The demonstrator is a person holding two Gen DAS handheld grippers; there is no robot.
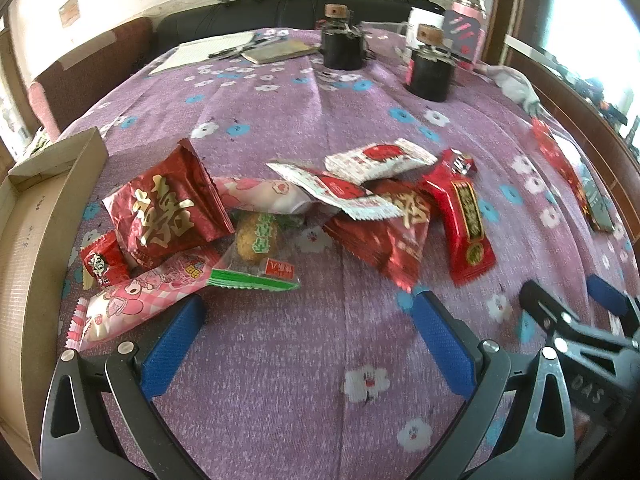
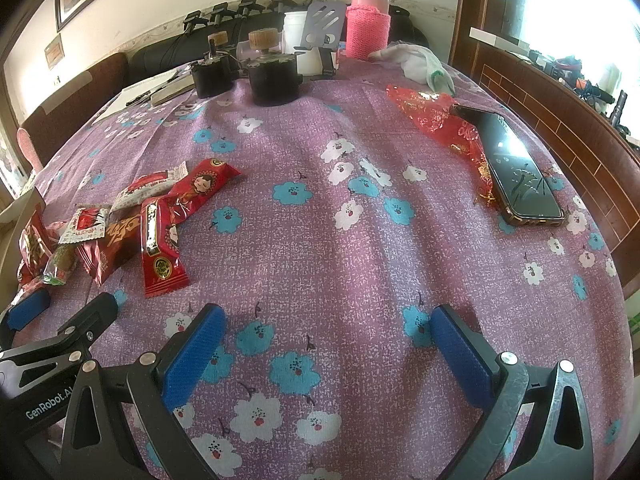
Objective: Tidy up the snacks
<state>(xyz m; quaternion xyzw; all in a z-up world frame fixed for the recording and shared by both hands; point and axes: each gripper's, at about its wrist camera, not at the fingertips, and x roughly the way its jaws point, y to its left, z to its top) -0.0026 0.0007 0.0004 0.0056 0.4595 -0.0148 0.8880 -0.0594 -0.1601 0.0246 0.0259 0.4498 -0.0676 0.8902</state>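
Observation:
A pile of wrapped snacks lies on the purple flowered tablecloth (image 1: 280,360): a red foil bag (image 1: 168,208), a pink pack (image 1: 136,300), a clear pack with a green edge (image 1: 256,256), white-red sachets (image 1: 376,158) and a long red bar (image 1: 466,224). A cardboard box (image 1: 36,240) stands at the left. My left gripper (image 1: 308,312) is open and empty just in front of the pile. My right gripper (image 2: 328,324) is open and empty over bare cloth, right of the snacks (image 2: 156,232); it also shows in the left wrist view (image 1: 576,304).
Two black jars with cork lids (image 2: 272,76), a white tub (image 2: 298,36), a pink flask (image 2: 368,20), papers and a notebook (image 1: 276,50) stand at the table's far side. A phone (image 2: 516,168) on red wrapping (image 2: 432,116) lies at the right, near a white cloth (image 2: 420,62).

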